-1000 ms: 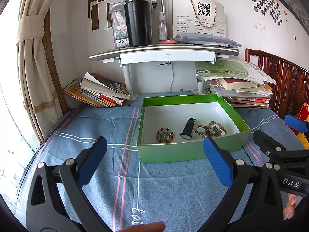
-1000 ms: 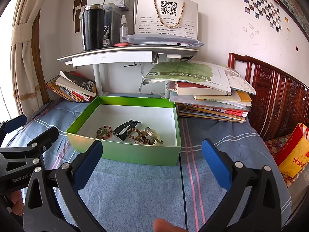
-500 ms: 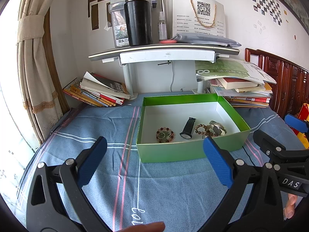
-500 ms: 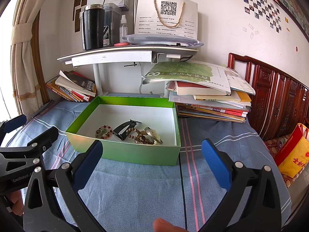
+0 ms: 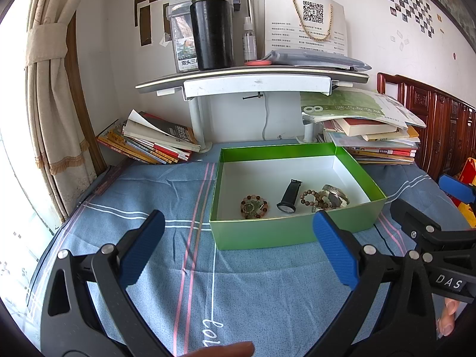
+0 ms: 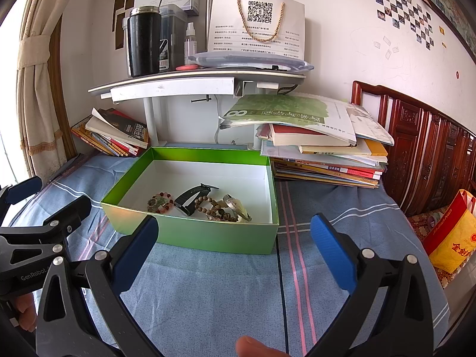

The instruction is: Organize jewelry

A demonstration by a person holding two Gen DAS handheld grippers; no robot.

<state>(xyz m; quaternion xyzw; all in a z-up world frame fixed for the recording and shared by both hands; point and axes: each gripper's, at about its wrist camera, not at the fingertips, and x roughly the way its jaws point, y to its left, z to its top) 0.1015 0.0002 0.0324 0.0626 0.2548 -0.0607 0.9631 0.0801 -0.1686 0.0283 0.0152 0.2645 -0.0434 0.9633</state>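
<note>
A green box with a white inside stands on the blue cloth; it also shows in the right wrist view. In it lie a coloured bead bracelet, a black watch, a brown bead bracelet and a silvery bangle. My left gripper is open and empty, just in front of the box. My right gripper is open and empty, in front of the box's right part.
Book stacks lie at the back left and back right. A white shelf carries a black flask. A carved wooden headboard and a yellow-red bag are on the right.
</note>
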